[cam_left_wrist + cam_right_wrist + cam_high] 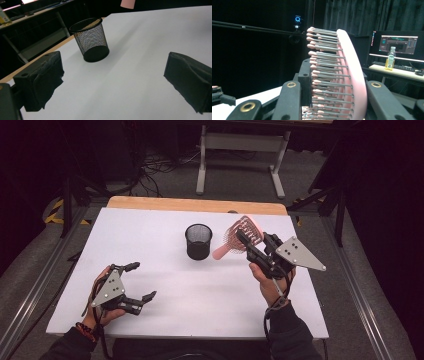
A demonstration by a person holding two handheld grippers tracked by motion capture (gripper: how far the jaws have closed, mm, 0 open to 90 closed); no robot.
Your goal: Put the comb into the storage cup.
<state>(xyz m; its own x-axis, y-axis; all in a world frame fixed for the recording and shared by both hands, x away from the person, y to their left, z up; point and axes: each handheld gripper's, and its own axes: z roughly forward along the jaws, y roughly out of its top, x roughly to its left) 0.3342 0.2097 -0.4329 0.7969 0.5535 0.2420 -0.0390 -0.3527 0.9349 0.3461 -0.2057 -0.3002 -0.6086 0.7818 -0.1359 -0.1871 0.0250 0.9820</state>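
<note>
The pink hairbrush (242, 236) is clamped by its head in the right hand-held gripper (245, 240), above the table (165, 285). Its handle is pointed toward the black mesh cup (198, 241), just beside (1 short move away). The left hand-held gripper (141, 281) is held wide and empty, well apart.

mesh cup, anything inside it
Through the mesh cup in the left gripper view, only its dark solid base shows; nothing stands in it. The pink hairbrush is outside, in the right gripper.
</note>
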